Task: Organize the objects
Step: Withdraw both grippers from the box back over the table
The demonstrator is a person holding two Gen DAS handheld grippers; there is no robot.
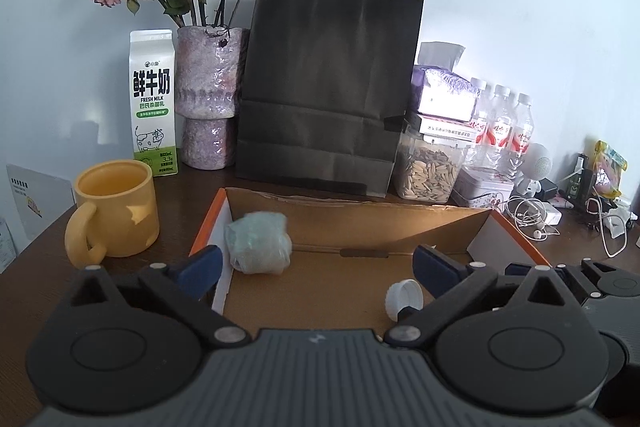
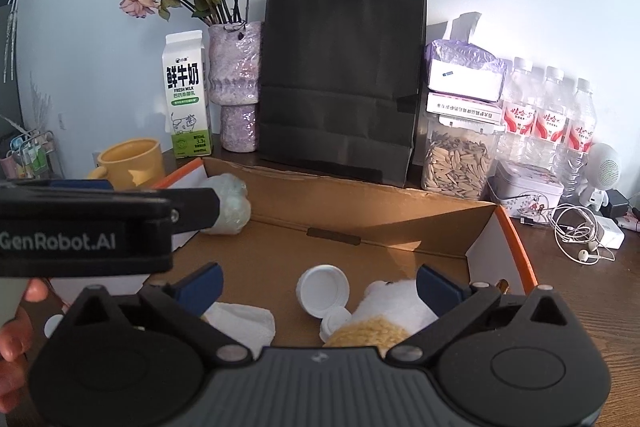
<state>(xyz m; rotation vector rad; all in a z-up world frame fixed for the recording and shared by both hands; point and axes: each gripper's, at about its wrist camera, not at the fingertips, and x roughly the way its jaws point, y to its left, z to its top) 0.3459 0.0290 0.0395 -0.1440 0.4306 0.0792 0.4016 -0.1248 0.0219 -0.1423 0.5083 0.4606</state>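
Both grippers hover over an open cardboard box (image 2: 360, 223) with orange outer walls on a dark wooden table (image 2: 580, 291). The left gripper (image 1: 316, 267) is spread wide and holds nothing; a pale green plastic-wrapped bundle (image 1: 258, 243) lies in the box's far-left corner beyond its fingertips. The right gripper (image 2: 318, 285) is likewise spread wide and empty; between its blue pads lie a white bottle cap (image 2: 322, 289), a white and yellow plush toy (image 2: 384, 319) and a folded white cloth (image 2: 244, 321). A yellow mug (image 1: 116, 207) stands left of the box, a black paper bag (image 2: 344, 67) behind it.
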